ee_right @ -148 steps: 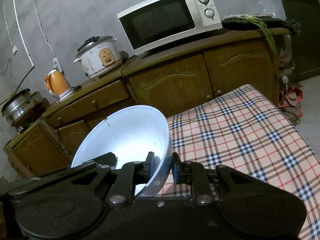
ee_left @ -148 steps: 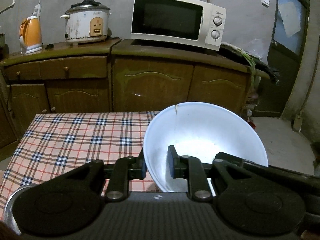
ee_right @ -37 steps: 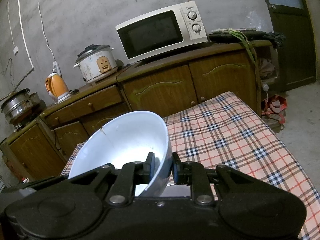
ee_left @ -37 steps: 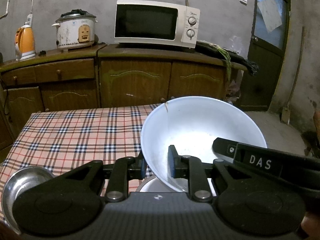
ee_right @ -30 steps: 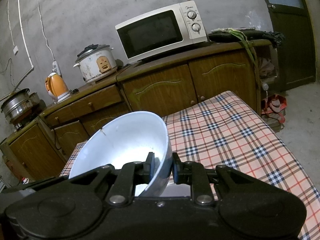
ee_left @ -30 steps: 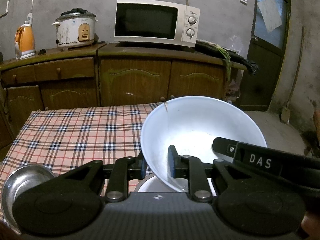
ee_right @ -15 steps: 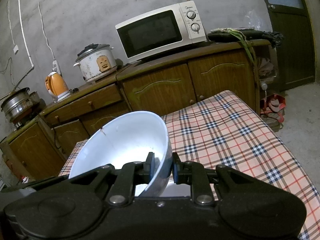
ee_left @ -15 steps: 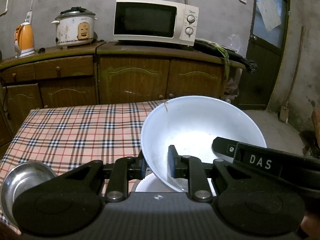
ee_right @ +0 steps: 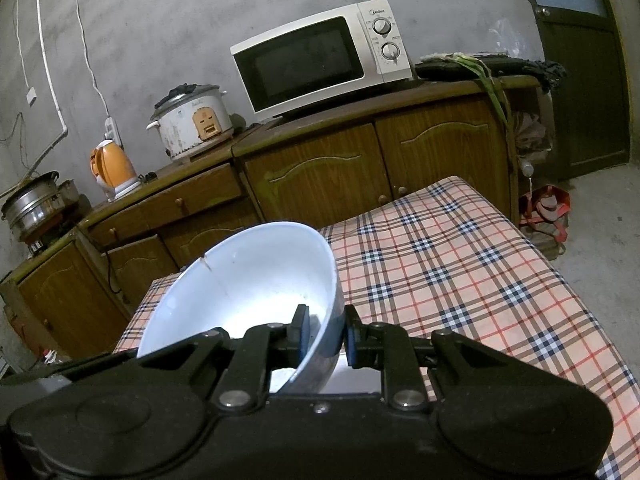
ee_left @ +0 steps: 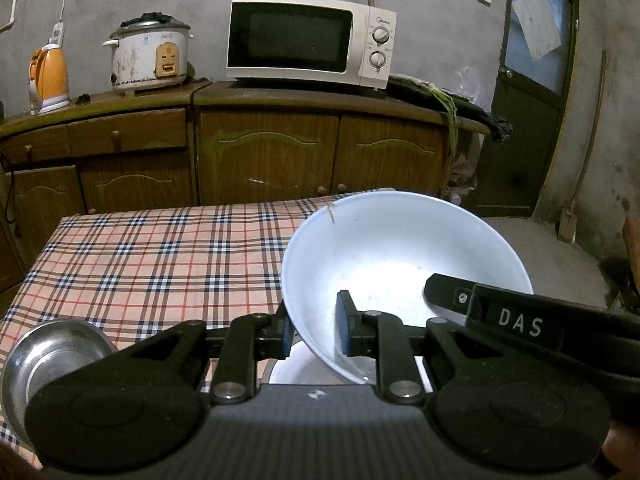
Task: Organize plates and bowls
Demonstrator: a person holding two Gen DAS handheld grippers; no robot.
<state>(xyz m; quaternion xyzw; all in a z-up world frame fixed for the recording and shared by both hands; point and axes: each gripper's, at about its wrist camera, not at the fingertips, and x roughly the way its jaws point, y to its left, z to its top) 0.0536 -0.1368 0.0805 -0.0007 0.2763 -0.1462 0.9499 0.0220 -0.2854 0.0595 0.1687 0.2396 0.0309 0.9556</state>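
Both grippers clamped on one large white bowl (ee_left: 404, 264), held tilted above the checked surface (ee_left: 160, 256). Left gripper (ee_left: 312, 330) gripping the bowl's near-left rim, one finger outside the wall, the other inside against the white interior. Right gripper (ee_right: 324, 334) gripping the opposite side of the rim in the same way, one finger inside the bowl, one outside on its grey-blue outer wall; seen in the left wrist view as a black bar lettered "DAS" reaching into the bowl from the right. A thin brown crack or mark running down from the far rim of the bowl. Directly below the held bowl, partly hidden by the fingers, the pale rim of a second white dish (ee_left: 296, 372) sitting on the surface; exact shape impossible to tell. At the near-left edge of the surface, a small steel bowl (ee_left: 52, 350), well apart from the white one. Beyond the surface, a brown wooden cabinet (ee_left: 264, 152) against a grey wall, carrying a white microwave (ee_left: 308, 40), a worn white rice cooker (ee_left: 148, 54) and an orange kettle (ee_left: 50, 76). A steel pot (ee_right: 32, 204) at the far left in the right wrist view, a dark door (ee_left: 532, 92) at the right.
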